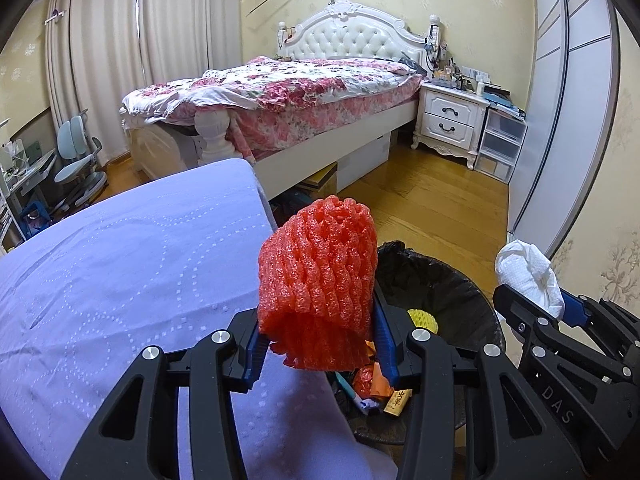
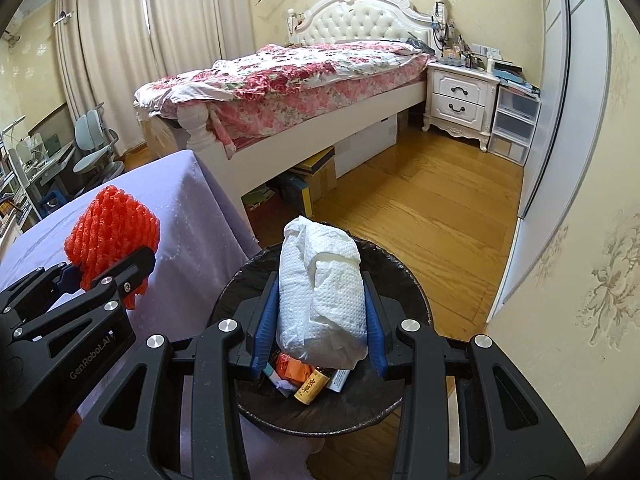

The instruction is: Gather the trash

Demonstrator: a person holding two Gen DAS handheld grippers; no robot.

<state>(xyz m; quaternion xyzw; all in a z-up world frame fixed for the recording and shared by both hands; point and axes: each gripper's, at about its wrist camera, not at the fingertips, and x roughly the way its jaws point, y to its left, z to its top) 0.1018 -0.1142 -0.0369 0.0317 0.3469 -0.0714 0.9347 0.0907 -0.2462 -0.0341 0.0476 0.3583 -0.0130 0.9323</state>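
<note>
Foam net [image 1: 318, 276]: orange-red, meshed. Paper wad [image 2: 322, 296]: white, dimpled. Bin liner [image 2: 248, 276]: black. Table cloth [image 1: 120, 260]: lilac, white-dotted. Bedspread [image 2: 288, 76]: pink and red floral. Floor [image 2: 420, 208]: honey-brown wood.

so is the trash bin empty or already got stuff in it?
Not empty. The black-lined bin already holds trash at the bottom: a small brown bottle, orange wrapper scraps, and a yellow foam net. How full: cannot tell.
</note>
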